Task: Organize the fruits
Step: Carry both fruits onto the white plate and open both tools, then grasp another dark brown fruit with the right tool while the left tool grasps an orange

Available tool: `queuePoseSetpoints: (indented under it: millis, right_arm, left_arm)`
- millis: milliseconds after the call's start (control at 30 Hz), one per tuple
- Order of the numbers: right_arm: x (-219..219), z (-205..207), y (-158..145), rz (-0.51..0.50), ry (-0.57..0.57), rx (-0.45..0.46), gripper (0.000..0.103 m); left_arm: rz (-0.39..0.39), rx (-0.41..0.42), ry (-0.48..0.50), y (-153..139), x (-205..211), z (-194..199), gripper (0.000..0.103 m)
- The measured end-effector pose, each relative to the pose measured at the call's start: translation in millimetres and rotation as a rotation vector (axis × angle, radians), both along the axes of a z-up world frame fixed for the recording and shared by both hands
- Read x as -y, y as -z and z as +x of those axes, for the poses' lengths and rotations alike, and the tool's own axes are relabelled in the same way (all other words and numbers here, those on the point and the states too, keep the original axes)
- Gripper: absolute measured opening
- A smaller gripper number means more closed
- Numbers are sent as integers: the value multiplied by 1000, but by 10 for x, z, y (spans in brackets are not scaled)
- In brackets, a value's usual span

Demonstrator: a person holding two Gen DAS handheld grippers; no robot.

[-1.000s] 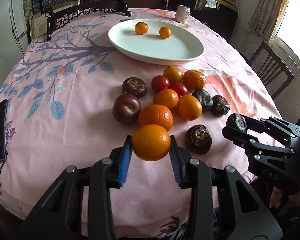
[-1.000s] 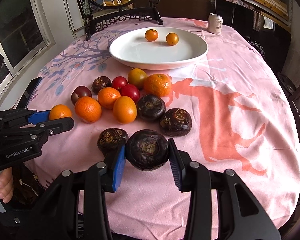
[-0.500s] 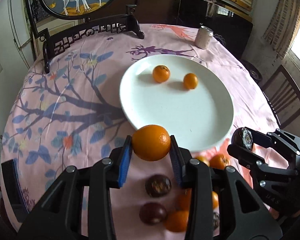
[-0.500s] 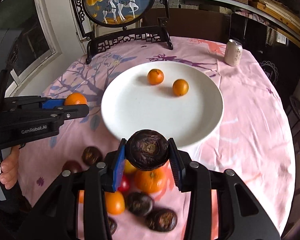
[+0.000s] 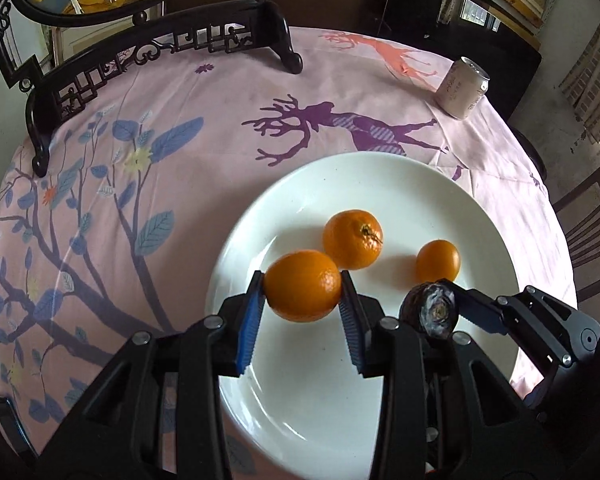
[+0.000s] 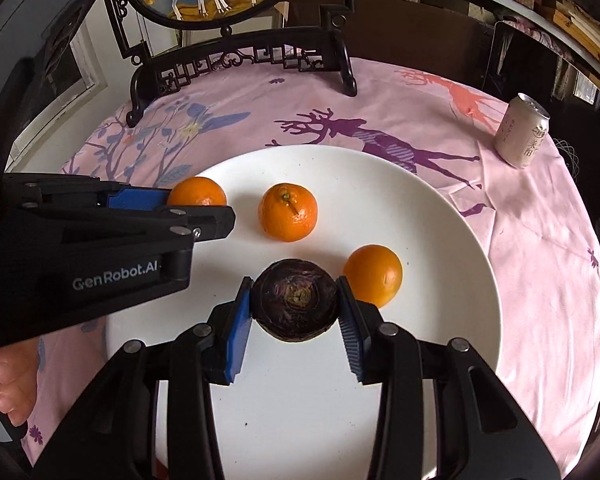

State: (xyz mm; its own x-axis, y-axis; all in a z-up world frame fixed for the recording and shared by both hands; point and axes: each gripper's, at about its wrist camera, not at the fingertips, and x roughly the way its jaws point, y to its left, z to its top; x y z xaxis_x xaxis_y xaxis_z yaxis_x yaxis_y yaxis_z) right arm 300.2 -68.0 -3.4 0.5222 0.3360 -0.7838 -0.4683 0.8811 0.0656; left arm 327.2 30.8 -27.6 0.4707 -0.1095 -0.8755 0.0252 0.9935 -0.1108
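Observation:
My left gripper (image 5: 302,290) is shut on an orange (image 5: 302,286) and holds it over the left part of the white plate (image 5: 380,176). My right gripper (image 6: 295,300) is shut on a dark purple round fruit (image 6: 295,300) over the plate's (image 6: 420,216) middle. Two small oranges lie on the plate: one with a stem (image 6: 287,212) and a smaller one (image 6: 374,275); they also show in the left wrist view (image 5: 353,238) (image 5: 437,261). The right gripper with its dark fruit (image 5: 430,310) shows in the left wrist view. The left gripper's orange (image 6: 196,192) shows in the right wrist view.
A drink can (image 6: 522,136) stands at the table's far right, also in the left wrist view (image 5: 463,88). A dark carved wooden stand (image 6: 240,60) with a round painted screen stands at the table's far edge. A pink printed tablecloth (image 5: 140,160) covers the table. A chair (image 5: 588,232) is at the right.
Both grippers have moved forward from the fruit pile near the table's front to above the plate, each still holding its fruit. The pile has gone out of view.

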Motion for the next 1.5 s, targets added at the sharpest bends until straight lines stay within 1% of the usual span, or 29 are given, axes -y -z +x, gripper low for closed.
queuePoseSetpoints:
  millis: [33,67,100,167,233,300,333,367,400,433,467,500,567,667,767,967,1033,1200,1267,1367,1433,1467,1500]
  right_arm:
    - [-6,12,5,-4,1,7,42]
    - [-12,7,10,-12,3,12,50]
    - [-11,-4,-4,-17,3,17,66]
    - [36,-87,-86,-40,26,50,68]
    - [117,-208,-198,-62,35,69,69]
    - [242,-368,-319,-56,51,70,70]
    - [309,-465,-372,-51,64,66,71]
    - [375,-564,-411,-43,78,65,74]
    - [445,-679,-447,-31,92,65,82]
    - [503,-786,-473,-17,105,66,85]
    - [563,-914,-491,3,115,70,91]
    - [604,-1037,-496,19,123,74,92]
    - [668,-1284,-485,34,145,84,92]
    - [717,-1609,-463,34,182,131,92]
    - [735,-1789,-442,41,198,136,92]
    - [752,-1930,-468,28,209,141,92]
    - [778,-2002,-431,32,212,134,92]
    - [815,-2181,-120,3,220,67,92]
    - [820,-2235,35,-21,212,32,92]
    - [808,-2308,215,-45,190,2,92]
    - [818,-2318,294,-35,188,-8,81]
    - [822,-2299,326,-23,187,-20,71]
    - [826,-2273,363,-10,184,-33,65]
  left_arm:
    - [-3,5,-2,-3,-2,33,42]
    - [-7,13,-5,-24,-11,51,59]
    - [-12,28,-11,-68,-31,44,71]
    - [-25,74,-16,-209,-76,-40,71]
    - [-28,95,-8,-348,-122,-185,71]
    - [-39,111,-13,-472,-193,-414,78]
    - [-48,119,-10,-516,-219,-547,79]
    - [-53,130,-8,-553,-244,-697,79]
    - [-50,140,-6,-577,-258,-850,79]
    - [-47,151,-2,-588,-267,-1002,79]
    - [-43,163,4,-586,-274,-1182,79]
    - [-41,172,5,-570,-285,-1340,80]
    - [-44,184,5,-514,-298,-1655,80]
    - [-50,197,-1,-388,-296,-2059,80]
    - [-19,203,-6,-281,-274,-2298,80]
    - [-20,183,3,-180,-274,-2529,80]
    - [-24,167,15,-118,-264,-2594,81]
    - [-17,127,64,58,-178,-2756,81]
    - [-16,114,70,104,-172,-2779,81]
    - [-24,95,75,158,-178,-2791,81]
    - [-26,88,75,173,-166,-2800,81]
    - [-27,86,77,177,-158,-2803,81]
    - [-27,85,81,179,-146,-2810,81]
